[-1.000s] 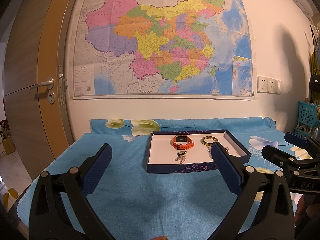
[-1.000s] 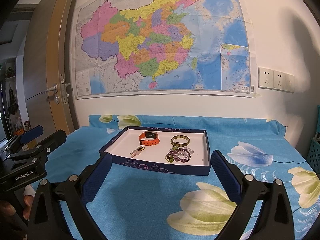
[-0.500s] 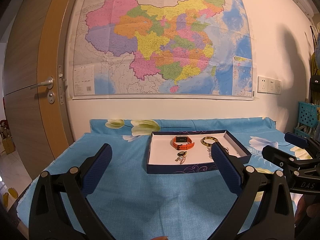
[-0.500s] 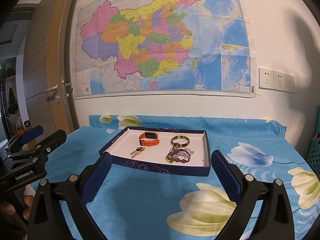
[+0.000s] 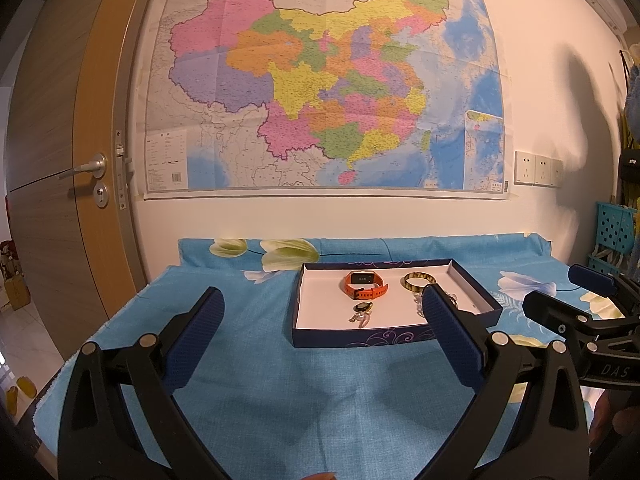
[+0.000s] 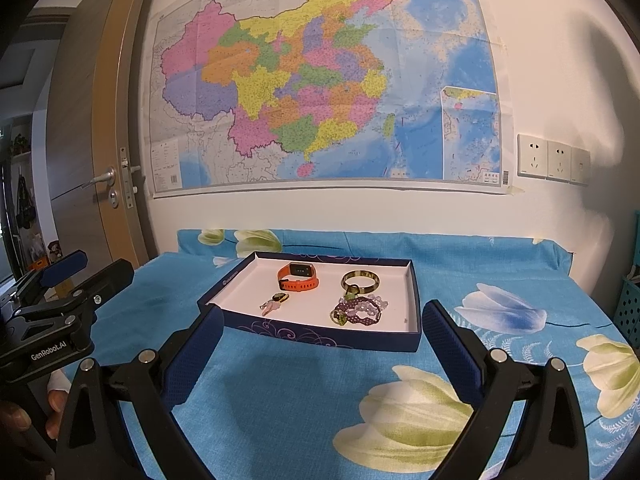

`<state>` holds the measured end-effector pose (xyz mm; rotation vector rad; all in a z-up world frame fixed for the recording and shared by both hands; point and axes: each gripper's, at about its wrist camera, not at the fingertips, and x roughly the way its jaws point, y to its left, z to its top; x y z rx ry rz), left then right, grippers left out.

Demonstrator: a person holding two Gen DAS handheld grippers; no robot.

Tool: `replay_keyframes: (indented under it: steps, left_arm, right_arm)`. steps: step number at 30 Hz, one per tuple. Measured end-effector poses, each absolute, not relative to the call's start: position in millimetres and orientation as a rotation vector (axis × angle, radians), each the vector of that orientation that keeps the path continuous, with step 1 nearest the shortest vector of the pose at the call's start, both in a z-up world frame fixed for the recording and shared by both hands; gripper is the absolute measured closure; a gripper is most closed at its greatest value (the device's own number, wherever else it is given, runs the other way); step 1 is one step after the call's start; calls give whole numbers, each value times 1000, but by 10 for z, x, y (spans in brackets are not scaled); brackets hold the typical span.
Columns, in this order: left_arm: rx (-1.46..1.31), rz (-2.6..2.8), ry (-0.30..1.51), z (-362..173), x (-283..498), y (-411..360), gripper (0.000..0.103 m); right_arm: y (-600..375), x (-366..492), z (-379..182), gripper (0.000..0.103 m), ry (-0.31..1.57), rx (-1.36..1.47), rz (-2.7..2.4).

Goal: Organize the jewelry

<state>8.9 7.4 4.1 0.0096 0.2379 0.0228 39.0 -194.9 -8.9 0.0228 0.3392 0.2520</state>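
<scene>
Both grippers are hovering short of the shallow navy cardboard box with the white lining (image 6: 320, 334), jaws spread wide, gripping nothing. All the jewelry is sitting inside that box, which is lying on the blue floral cloth (image 6: 280, 400) toward the far edge of the surface, long axis running left-right across both views.

Contents: orange-strapped smartwatch (image 6: 298, 277) near the box's far wall, greenish-gold bangle (image 6: 360, 282) beside it toward the right wall, purple-and-clear beaded bracelets (image 6: 360, 311) piled at the near right corner, small pendant charm with a pale tassel (image 6: 274, 303) near the near wall, left of centre.

Key relation: right gripper (image 6: 318, 354) is facing the box's near wall almost square on, so it's looking like the closer one, with the beads lying dead ahead and slightly right. Left gripper (image 5: 322, 336) is sitting further left, box ahead and to its right (its right finger is covering the beads from that view).

Pose: both are held level and pointing forward over the near part of the cloth, side by side and apart. Next reach is probably a straight push forward and down over the near wall.
</scene>
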Motion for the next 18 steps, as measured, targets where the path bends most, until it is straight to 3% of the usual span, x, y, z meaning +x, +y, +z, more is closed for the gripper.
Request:
replay_keyframes:
  steps: [18]
  left_arm:
    - [19,18,251,-39,111,74,5]
  right_arm:
    - [-1947,415,-146,7,352,23,256]
